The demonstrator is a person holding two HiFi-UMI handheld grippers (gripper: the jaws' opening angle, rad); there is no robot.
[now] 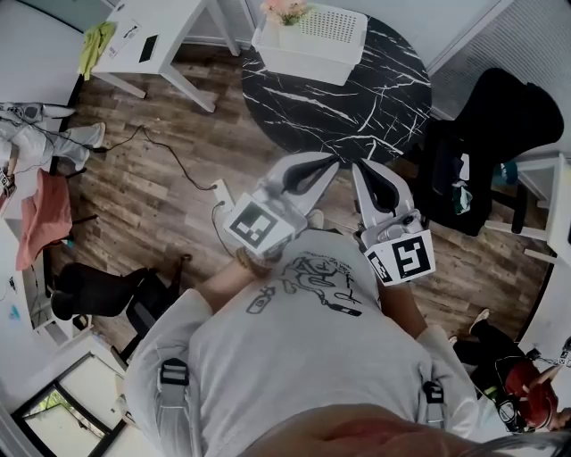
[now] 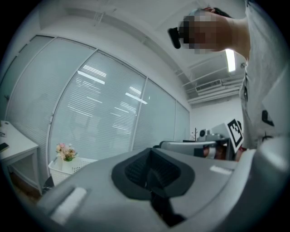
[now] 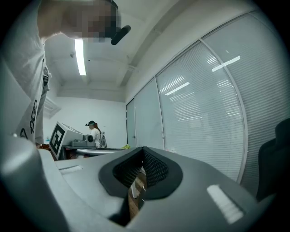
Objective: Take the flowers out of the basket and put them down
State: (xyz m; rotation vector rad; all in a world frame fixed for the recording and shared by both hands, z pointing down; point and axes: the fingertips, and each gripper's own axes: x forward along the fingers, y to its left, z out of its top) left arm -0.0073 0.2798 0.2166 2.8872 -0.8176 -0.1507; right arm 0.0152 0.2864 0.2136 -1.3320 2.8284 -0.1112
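Note:
Pink flowers (image 1: 286,10) stand at the left end of a white slatted basket (image 1: 314,42) on a round black marble table (image 1: 357,103), far ahead in the head view. The left gripper view shows the flowers (image 2: 66,152) and basket (image 2: 68,166) small at lower left. My left gripper (image 1: 332,163) and right gripper (image 1: 358,168) are held side by side close to my chest, short of the table's near edge. Both are shut with nothing between the jaws. In the right gripper view the basket is hidden.
A white desk (image 1: 165,43) stands at the upper left, a black office chair (image 1: 500,134) to the table's right. A cable and power strip (image 1: 219,189) lie on the wood floor. Another person (image 3: 95,134) stands far off in the right gripper view.

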